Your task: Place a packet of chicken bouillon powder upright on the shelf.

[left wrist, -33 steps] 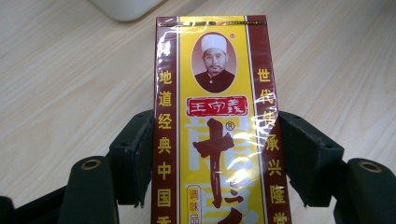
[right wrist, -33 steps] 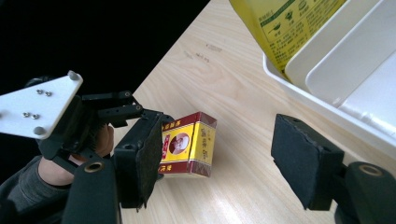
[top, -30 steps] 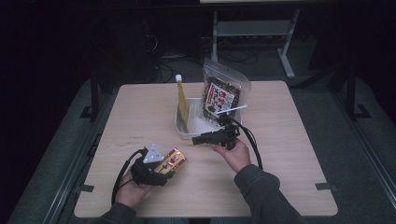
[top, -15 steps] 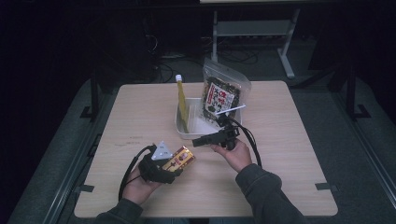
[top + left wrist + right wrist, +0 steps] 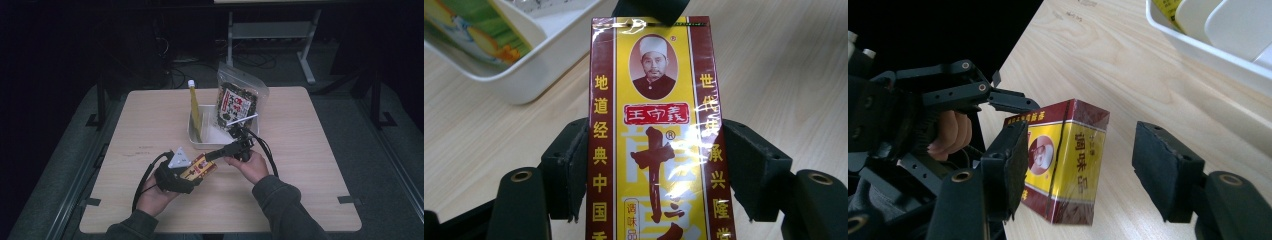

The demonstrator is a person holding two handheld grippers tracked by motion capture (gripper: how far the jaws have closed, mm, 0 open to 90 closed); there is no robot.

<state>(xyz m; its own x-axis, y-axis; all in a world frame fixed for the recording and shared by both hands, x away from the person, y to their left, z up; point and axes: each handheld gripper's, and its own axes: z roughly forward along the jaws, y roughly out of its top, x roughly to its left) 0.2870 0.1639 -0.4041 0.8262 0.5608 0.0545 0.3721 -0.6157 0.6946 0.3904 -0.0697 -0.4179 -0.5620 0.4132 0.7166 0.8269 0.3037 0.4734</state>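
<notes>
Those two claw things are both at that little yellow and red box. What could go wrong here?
The left gripper clamps the box by its narrow sides, above the table; the right gripper has just been closing around its far end, one pad apparently touching, the other still apart.

1. If the left lets go before the right grips, the box might drop onto the table.
2. Closing off-centre, the right could twist the box or dent its glossy wrapper.
3. The white tray sits close; a swing might knock it.

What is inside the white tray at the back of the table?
In the white tray a tall yellow packet and a clear bag of dark snacks stand upright. The bag hides the tray's right side.
</notes>
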